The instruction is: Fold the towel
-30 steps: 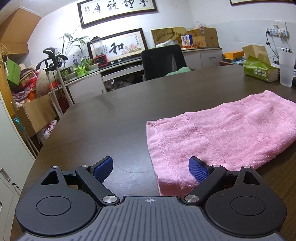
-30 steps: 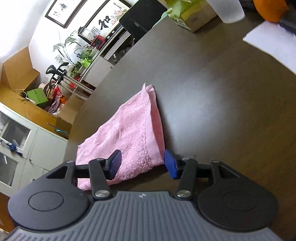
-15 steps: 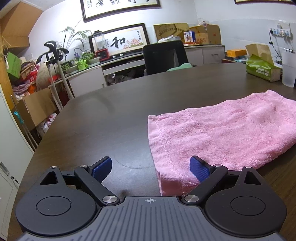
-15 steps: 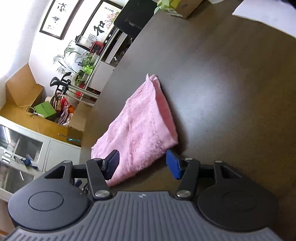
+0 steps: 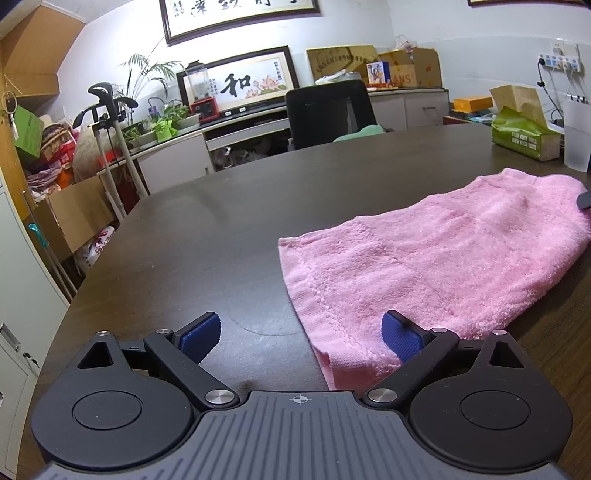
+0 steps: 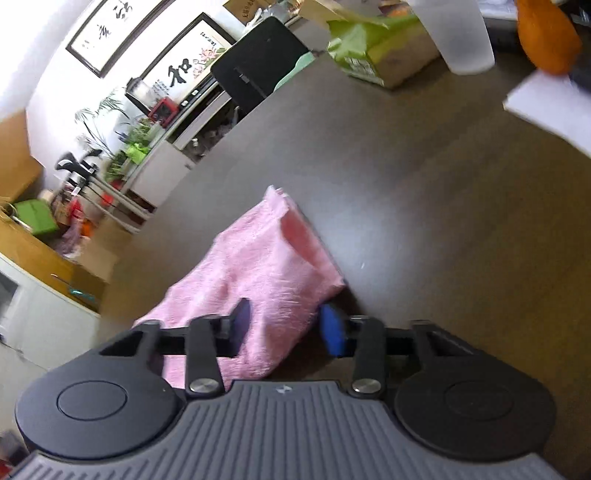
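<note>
A pink towel (image 5: 436, 258) lies folded on the dark wooden table (image 5: 221, 236). My left gripper (image 5: 301, 338) is open, low over the table; the towel's near left corner lies between its fingers, with the right pad (image 5: 397, 339) over the cloth. In the right wrist view the towel (image 6: 258, 269) has its end lifted and bunched. My right gripper (image 6: 286, 326) is open, with the towel's end between its blue pads. A dark tip of the right gripper shows at the left wrist view's right edge (image 5: 584, 199).
A green tissue box (image 5: 524, 133) and a frosted plastic cup (image 5: 577, 136) stand at the table's far right. White paper (image 6: 554, 107) and an orange object (image 6: 546, 33) lie near them. A black office chair (image 5: 328, 110) stands behind the table.
My right gripper has tilted and narrowed around the towel's end, which has lifted and bunched. My left gripper has stayed open at the near left corner.
</note>
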